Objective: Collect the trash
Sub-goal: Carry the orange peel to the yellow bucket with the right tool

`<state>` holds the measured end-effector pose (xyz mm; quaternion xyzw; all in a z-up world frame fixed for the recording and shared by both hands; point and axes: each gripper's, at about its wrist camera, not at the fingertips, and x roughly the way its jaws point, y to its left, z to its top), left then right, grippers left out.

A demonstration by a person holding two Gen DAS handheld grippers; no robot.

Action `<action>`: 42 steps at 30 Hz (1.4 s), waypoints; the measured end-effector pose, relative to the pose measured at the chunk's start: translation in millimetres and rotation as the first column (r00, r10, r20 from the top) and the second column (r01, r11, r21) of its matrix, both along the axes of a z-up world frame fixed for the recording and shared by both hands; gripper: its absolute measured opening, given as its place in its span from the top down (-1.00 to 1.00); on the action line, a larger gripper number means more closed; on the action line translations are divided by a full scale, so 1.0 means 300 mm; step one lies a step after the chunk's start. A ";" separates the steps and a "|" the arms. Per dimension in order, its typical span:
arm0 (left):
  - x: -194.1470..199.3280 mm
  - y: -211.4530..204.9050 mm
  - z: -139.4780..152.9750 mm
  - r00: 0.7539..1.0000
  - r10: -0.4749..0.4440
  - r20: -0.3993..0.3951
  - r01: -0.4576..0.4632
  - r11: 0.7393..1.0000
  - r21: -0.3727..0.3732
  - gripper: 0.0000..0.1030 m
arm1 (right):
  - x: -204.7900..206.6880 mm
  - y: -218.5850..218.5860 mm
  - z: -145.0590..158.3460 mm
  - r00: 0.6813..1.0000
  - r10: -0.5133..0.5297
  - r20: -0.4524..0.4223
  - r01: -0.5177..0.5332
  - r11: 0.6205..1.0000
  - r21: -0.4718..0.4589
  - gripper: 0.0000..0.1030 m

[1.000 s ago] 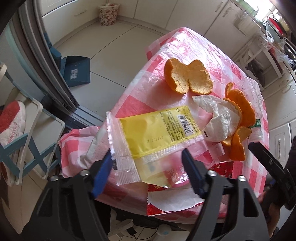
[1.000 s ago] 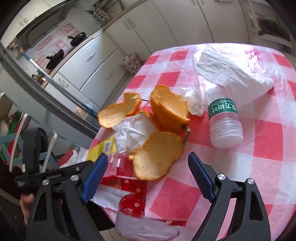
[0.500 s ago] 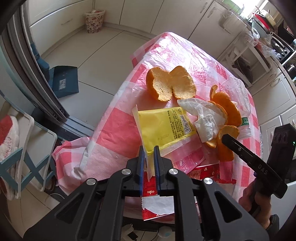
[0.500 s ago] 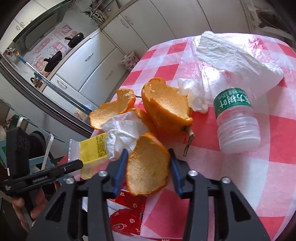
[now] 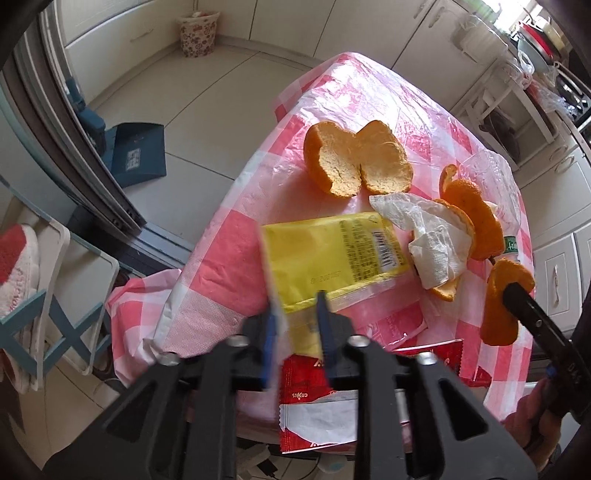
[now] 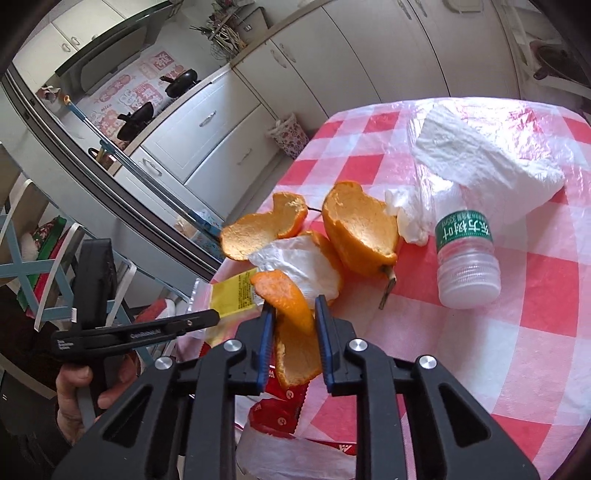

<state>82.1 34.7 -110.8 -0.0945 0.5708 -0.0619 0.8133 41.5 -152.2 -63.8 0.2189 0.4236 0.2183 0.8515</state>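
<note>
Left gripper (image 5: 295,325): we see it pinching the near clear edge of the yellow wrapper (image 5: 332,254), jaws nearly together after closing.
Right gripper (image 6: 293,321): we have it clamped on a curled piece of orange peel (image 6: 291,317), its jaws just having drawn in around it; the peel stands off the cloth between the blue pads.
Hand (image 6: 79,391): in the right view we see a person's fingers around the left tool's handle, low at the left.
Red wrapper (image 5: 314,413): it lies at the near table edge, under both tools, white inside showing.
Yellow wrapper: its far part rests on the checked tablecloth (image 5: 229,251), barcode up.
Crumpled tissue (image 5: 428,240): just beyond the yellow wrapper, touching more peel.
Double peel (image 5: 358,162): farther out, pith up, on its own.
Small bottle (image 6: 467,266): on its side to the right, green label, cap end toward us.
Clear bag (image 6: 484,155): beyond the bottle, white paper inside.
Floral bin (image 5: 197,33): on the floor by the far cabinets.
</note>
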 end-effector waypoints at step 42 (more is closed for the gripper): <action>-0.418 -0.766 0.547 0.724 -0.445 0.526 0.671 0.629 -0.391 0.96 | -0.588 -0.963 -0.161 0.642 -0.748 -0.168 0.738 0.662 -0.127 0.47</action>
